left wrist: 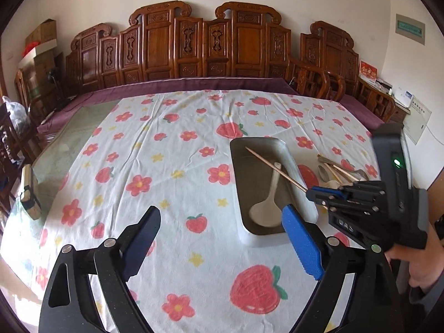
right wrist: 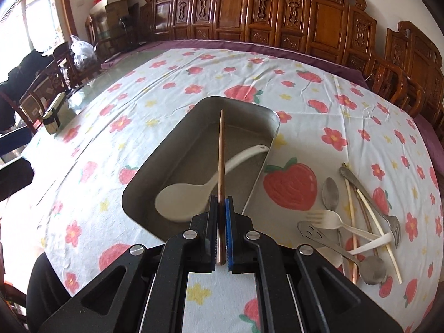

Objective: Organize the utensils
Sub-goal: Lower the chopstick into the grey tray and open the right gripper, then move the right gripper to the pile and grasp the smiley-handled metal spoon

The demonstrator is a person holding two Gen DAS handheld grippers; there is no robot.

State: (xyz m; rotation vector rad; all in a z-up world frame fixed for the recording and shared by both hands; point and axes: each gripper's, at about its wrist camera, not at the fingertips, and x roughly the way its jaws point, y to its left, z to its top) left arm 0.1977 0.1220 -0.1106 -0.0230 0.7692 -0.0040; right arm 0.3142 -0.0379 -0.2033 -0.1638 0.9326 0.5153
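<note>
Chopstick (right wrist: pixel 221 149): 1 is pinched between the pressed-together pads of the right gripper (right wrist: pixel 221 208), its long axis running straight ahead over the tray (right wrist: pixel 273 119) and crossing above the white spoon (right wrist: pixel 194 191) lying inside. A release there is judged the next move. The remaining utensils (right wrist: pixel 358 222) are heaped on the cloth to the right. The left gripper (left wrist: pixel 222 238) is held spread and empty, near the tray's front end.

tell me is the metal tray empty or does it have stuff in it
Not empty: the metal tray holds a white spoon; the chopstick is above it, held by the right gripper.
</note>
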